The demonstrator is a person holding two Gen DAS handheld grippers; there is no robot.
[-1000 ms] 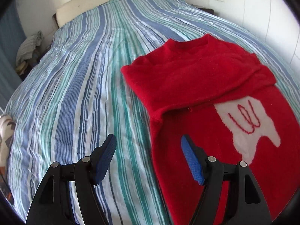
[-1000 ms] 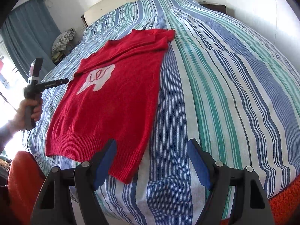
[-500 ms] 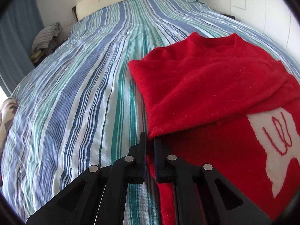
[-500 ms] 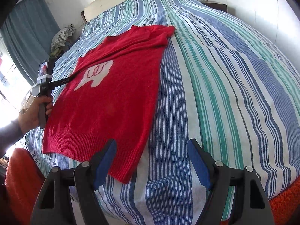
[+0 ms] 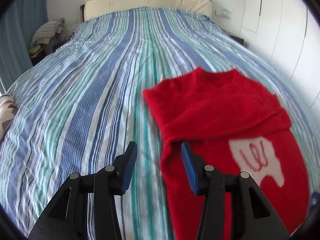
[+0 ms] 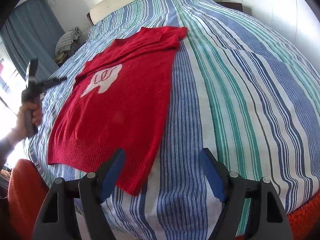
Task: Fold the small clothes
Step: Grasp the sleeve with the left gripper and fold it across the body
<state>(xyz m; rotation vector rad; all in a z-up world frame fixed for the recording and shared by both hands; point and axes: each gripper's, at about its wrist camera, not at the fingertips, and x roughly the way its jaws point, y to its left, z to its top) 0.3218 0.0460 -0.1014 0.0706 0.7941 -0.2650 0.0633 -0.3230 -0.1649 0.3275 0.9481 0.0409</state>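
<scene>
- On the striped bedspread (image 6: 230, 76), just ahead and to the left of the right gripper (image 6: 162, 172), a red sweater (image 6: 124, 104) is lying mostly flat, front side up.
- The right gripper is hovering over the near edge of the bed with its blue-padded fingers (image 6: 112, 172) spread wide, nothing between them. The sweater's ribbed hem (image 6: 96, 154) is sitting right in front of its left finger (whether pad and knit are touching, I can't tell).
- The sweater's sleeves are lying folded in across the chest, bunched up at the far end from this gripper, and a white patch with red squiggles (image 6: 102, 80) is showing just below them.
- From the left wrist camera, the left gripper (image 5: 158, 166) is hanging with its fingers (image 5: 128, 170) parted too, gripping nothing. The sweater (image 5: 230, 132) is sitting ahead and to its right, with the edge of the folded sleeve just beyond the right fingertip.
- In the right wrist view that same left gripper (image 6: 48, 83) is showing far off to the left, held in a hand (image 6: 28, 116) beside the sweater's left edge.
- Way past both grippers, a cream headboard (image 5: 148, 2) is closing off the far end of the bed, and a pile of striped laundry (image 5: 48, 32) is slumping off to the far left of it.
- Something orange and fuzzy (image 6: 24, 190) is poking in near the right gripper's lower left (no clue what it is).
</scene>
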